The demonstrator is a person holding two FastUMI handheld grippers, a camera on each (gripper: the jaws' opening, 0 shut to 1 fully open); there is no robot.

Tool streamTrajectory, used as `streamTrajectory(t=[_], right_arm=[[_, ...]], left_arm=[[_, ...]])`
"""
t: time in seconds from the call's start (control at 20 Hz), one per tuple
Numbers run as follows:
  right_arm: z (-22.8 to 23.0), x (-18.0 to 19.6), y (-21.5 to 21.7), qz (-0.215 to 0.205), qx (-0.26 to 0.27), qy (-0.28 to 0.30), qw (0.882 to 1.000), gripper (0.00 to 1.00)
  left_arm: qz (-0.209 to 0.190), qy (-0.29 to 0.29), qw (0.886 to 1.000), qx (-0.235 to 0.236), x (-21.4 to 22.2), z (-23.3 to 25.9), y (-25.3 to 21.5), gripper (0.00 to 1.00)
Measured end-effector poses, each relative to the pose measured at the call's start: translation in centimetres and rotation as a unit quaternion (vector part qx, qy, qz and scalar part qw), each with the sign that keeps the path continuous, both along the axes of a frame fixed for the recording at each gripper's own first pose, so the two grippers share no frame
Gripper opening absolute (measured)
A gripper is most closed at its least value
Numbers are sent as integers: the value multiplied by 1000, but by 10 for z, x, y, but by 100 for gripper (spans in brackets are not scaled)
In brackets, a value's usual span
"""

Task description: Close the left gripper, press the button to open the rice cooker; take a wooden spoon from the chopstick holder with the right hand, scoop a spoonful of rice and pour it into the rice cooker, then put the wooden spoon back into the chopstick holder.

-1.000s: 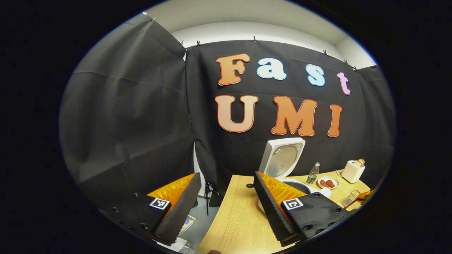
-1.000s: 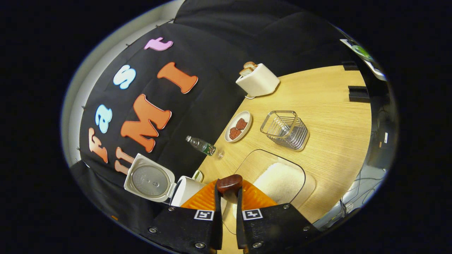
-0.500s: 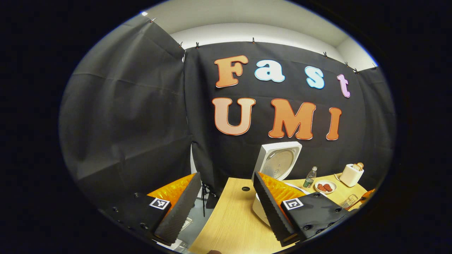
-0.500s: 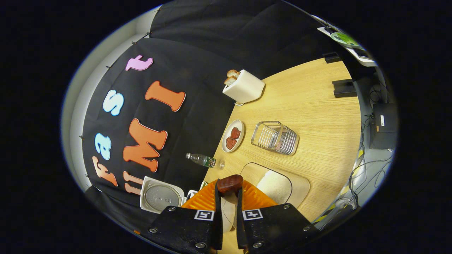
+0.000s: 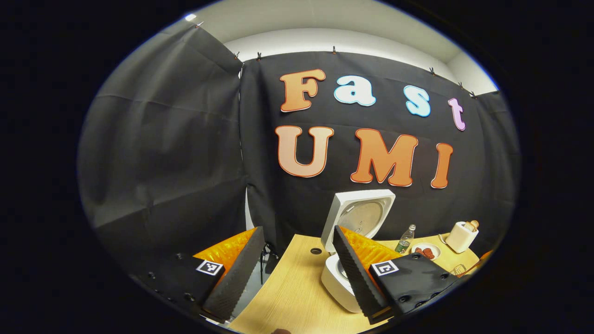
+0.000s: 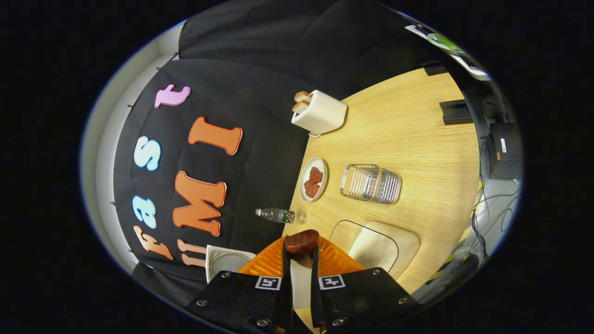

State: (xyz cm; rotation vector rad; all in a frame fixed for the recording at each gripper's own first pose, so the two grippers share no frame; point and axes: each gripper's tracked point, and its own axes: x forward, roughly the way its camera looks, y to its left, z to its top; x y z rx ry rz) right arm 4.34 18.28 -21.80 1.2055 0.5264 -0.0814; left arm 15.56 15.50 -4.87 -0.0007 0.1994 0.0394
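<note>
The white rice cooker (image 5: 336, 278) stands on the wooden table (image 5: 287, 297) with its lid (image 5: 359, 215) raised. My left gripper (image 5: 297, 229) is open and holds nothing; its right finger (image 5: 357, 273) covers part of the cooker's body. My right gripper (image 6: 300, 250) is shut on the dark wooden spoon (image 6: 301, 241), and the view is rolled to one side. Beyond the spoon lies the clear tray of white rice (image 6: 380, 248), and farther off the wire chopstick holder (image 6: 371, 184). The cooker's lid (image 6: 227, 260) shows at the lower left. The spoon's bowl is hidden.
A plate of red pieces (image 6: 312, 179), a lying-looking water bottle (image 6: 276, 215) and a white toaster with bread (image 6: 320, 113) line the table's back edge by the black cloth. Dark boxes and cables (image 6: 503, 148) sit past the table's far side.
The right gripper has rolled further with the spoon still held, and the cooker has slid toward that view's lower edge. The left gripper has shifted, bringing the cooker's body more into view; it stays open.
</note>
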Motion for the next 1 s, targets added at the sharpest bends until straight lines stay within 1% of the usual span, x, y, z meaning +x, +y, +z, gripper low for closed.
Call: streamTrajectory(t=[0.2, 0.35, 0.4, 0.45, 0.55, 0.6, 0.9, 1.0], right_arm=[[24, 15, 9, 9, 31, -5, 999, 15], [43, 32, 30, 23, 42, -15, 999, 15], [52, 39, 39, 30, 52, -18, 998, 19], [61, 44, 48, 38, 65, -23, 997, 15], [78, 56, 69, 55, 90, -33, 994, 15], [85, 64, 80, 65, 95, -40, 993, 15], [102, 106, 155, 126, 99, -58, 985, 14], [105, 120, 182, 144, 91, -65, 983, 14]], left_arm=[[5, -4, 1000, 1, 9, 3, -6, 100], [11, -6, 1000, -1, 14, 5, -7, 100], [13, -7, 1000, 0, 15, 6, -6, 100], [17, -8, 1000, 1, 15, 8, -4, 100], [23, -9, 1000, 5, 18, 10, -2, 100], [25, -11, 1000, 5, 18, 12, -1, 100], [38, -12, 999, 5, 14, 15, 2, 100], [41, -9, 999, 2, 10, 14, 1, 100]])
